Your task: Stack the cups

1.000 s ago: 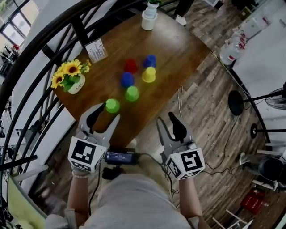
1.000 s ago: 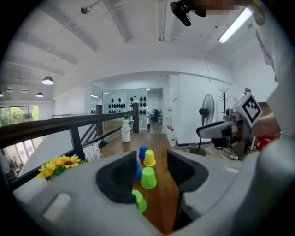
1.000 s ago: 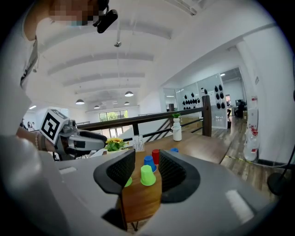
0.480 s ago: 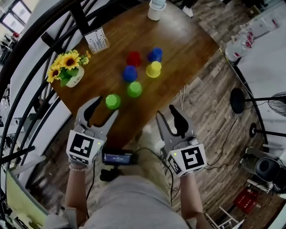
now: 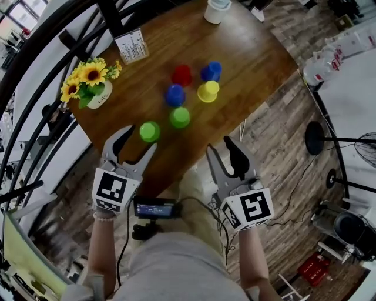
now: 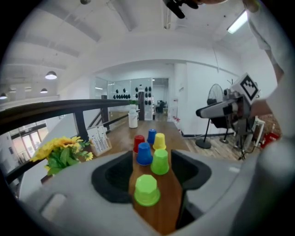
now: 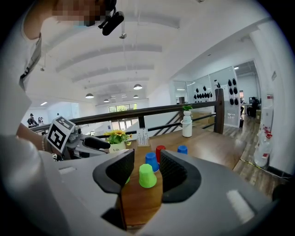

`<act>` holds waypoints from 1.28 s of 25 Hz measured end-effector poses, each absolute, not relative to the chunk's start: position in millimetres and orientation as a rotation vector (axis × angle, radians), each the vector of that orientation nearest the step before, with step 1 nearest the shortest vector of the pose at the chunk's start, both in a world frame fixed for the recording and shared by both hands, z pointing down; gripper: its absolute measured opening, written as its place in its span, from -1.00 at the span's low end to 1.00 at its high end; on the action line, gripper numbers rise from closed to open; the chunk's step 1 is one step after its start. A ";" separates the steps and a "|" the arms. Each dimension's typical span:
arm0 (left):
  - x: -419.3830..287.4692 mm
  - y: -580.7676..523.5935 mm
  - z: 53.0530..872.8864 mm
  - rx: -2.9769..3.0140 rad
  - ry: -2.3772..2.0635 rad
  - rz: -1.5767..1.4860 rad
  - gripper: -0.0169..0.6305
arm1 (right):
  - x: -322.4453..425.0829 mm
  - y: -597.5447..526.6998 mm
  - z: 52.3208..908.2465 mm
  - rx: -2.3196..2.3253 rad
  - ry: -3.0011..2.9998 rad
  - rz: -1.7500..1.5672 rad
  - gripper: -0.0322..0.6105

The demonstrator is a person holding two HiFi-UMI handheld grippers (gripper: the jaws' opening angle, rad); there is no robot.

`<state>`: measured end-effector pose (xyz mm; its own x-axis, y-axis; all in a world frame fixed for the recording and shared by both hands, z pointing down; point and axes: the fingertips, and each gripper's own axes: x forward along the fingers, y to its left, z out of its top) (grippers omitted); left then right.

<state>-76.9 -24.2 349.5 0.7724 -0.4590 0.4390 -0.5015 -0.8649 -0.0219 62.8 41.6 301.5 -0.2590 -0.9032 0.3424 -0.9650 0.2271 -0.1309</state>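
Fingers [image 6: 109, 179] on my left gripper [image 5: 138, 141] stand wide apart and have just been opening, with nothing pressed between them. I hold that gripper tilted downward over the near corner of the brown wooden table [image 5: 252, 53]. The nearest green plastic cup [image 5: 149, 131] stands upside down just past the fingertips. It is framed in the gap in the left gripper view but untouched.

My right gripper [image 5: 220, 147] hangs to the right, beside the table's near right edge, and is also tilted down. Its fingers [image 7: 115, 171] are moderately apart and empty. A second green plastic cup [image 5: 180, 117] lines up in that gap, well ahead.

All six cups sit upside down on the table, clustered closely, and none is stacked. Just beyond the second green plastic cup is a blue plastic cup [image 5: 175, 95], and farther still a red plastic cup [image 5: 181, 75]. To their right stands a yellow plastic cup [image 5: 208, 92], with another blue plastic cup [image 5: 211, 71] just behind it.

On the table's left side is a white pot of yellow sunflowers [image 5: 88, 88], and beyond that a small white card stand [image 5: 131, 46]. A white jug [image 5: 217, 10] stands at the far edge. A black metal railing [image 6: 55, 110] runs close along the left of the table and hems that side in. To the right the wooden plank floor [image 5: 282, 153] lies open, with a black round fan base [image 5: 311, 136] well away. The tabletop between my grippers and the cups is bare wood.
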 end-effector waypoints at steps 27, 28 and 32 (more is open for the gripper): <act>-84.6 -44.2 450.6 2.744 -0.766 0.993 -0.09 | 63.2 24.9 339.1 1.706 -2.305 0.547 -0.41; -84.6 -44.8 452.1 2.741 -0.772 1.005 -0.10 | 63.8 25.4 339.8 1.705 -2.303 0.549 -0.41; -82.5 -47.9 453.5 2.741 -0.800 1.015 -0.25 | 67.8 27.5 342.8 1.704 -2.295 0.557 -0.41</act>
